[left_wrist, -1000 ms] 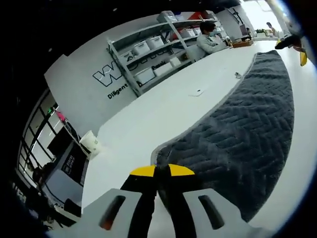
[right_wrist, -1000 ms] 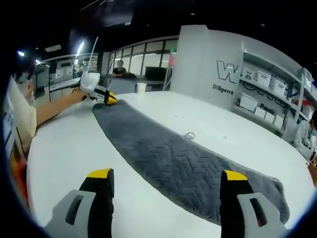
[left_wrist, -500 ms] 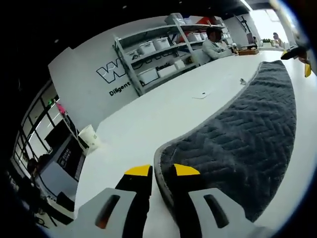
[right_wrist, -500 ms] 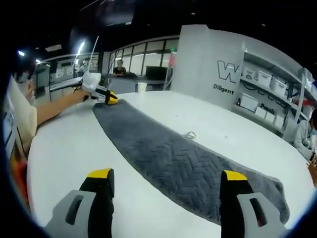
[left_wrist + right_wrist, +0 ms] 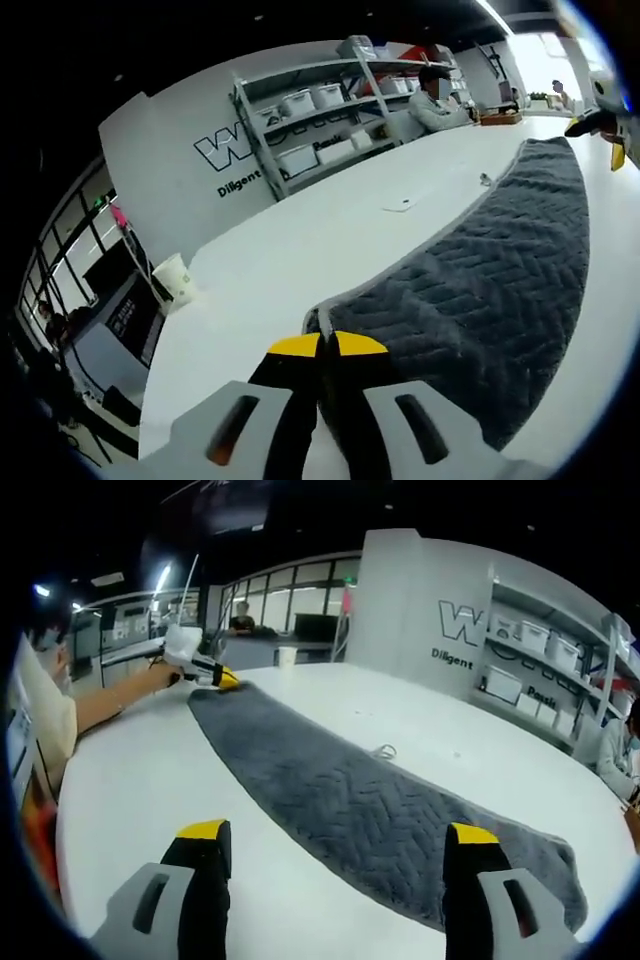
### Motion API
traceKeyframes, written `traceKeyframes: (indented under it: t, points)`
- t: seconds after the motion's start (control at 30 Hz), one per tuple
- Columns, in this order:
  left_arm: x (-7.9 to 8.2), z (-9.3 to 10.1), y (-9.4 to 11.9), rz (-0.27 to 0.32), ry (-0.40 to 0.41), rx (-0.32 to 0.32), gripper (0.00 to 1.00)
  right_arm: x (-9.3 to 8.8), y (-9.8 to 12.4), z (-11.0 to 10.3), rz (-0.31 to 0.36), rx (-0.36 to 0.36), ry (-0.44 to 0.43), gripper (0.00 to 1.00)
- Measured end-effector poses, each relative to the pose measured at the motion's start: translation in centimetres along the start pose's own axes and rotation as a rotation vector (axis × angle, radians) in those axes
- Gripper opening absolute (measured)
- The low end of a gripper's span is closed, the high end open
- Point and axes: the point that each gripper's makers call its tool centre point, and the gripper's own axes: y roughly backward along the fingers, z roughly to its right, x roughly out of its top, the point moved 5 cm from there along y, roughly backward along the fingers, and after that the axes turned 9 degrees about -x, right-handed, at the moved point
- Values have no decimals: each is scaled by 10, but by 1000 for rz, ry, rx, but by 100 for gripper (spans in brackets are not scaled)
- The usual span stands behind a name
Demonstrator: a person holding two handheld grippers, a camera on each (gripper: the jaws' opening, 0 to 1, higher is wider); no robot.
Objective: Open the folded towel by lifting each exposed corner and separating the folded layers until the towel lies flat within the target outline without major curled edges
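Jaws: left gripper (image 5: 321,346) clenched on the near corner of the towel (image 5: 490,270); right gripper (image 5: 340,832) released, jaws spread wide.

In the left gripper view the yellow tips meet on the towel's edge, where half a second ago they stood slightly apart with the edge between them. The grey towel lies stretched in a long strip across the white table (image 5: 300,250). In the right gripper view the strip runs from beside the right gripper's own tips to the far end, where the left gripper (image 5: 222,680) holds the corner; this view matches the earlier frame. A white cup (image 5: 176,281) stands near the table edge. Shelving (image 5: 300,120) stands against the wall, with a seated person (image 5: 437,98) beside it.
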Motion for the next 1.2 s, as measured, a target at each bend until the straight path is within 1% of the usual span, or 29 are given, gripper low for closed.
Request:
traceKeyframes:
  t: [0.2, 0.3, 0.33, 0.4, 0.47, 0.5, 0.53, 0.6, 0.77, 1.0, 1.1, 1.2]
  points:
    - [10, 11, 9, 20, -28, -41, 2, 0, -1, 1, -2, 1, 0, 88]
    - [18, 22, 18, 42, -44, -76, 2, 0, -1, 0, -2, 6, 1, 89]
    - [21, 28, 22, 60, -37, -103, 2, 0, -1, 0, -1, 7, 1, 89]
    - [24, 37, 30, 78, -39, -136, 2, 1, 0, -1, 1, 9, 1, 90]
    - [26, 45, 36, 79, -65, -161, 2, 1, 0, -1, 1, 9, 5, 91]
    - [26, 51, 40, 68, -110, -175, 2, 1, 0, -1, 1, 9, 7, 91]
    - [26, 56, 44, 62, -133, -187, 2, 1, 0, -1, 1, 10, 8, 92]
    - [27, 65, 51, 67, -144, -205, 2, 1, 0, -2, 0, 13, 10, 92]
    - [25, 82, 73, 65, -198, -242, 2, 2, 0, -3, 4, 22, 7, 93]
    - [16, 85, 91, 42, -202, -264, 2, 2, 0, -5, 4, 25, 8, 93]
    - [9, 85, 99, 27, -195, -273, 2, 1, 0, -5, -1, 26, 9, 93]
    - [0, 85, 106, -17, -209, -278, 2, 0, 0, -5, -5, 25, 8, 93]
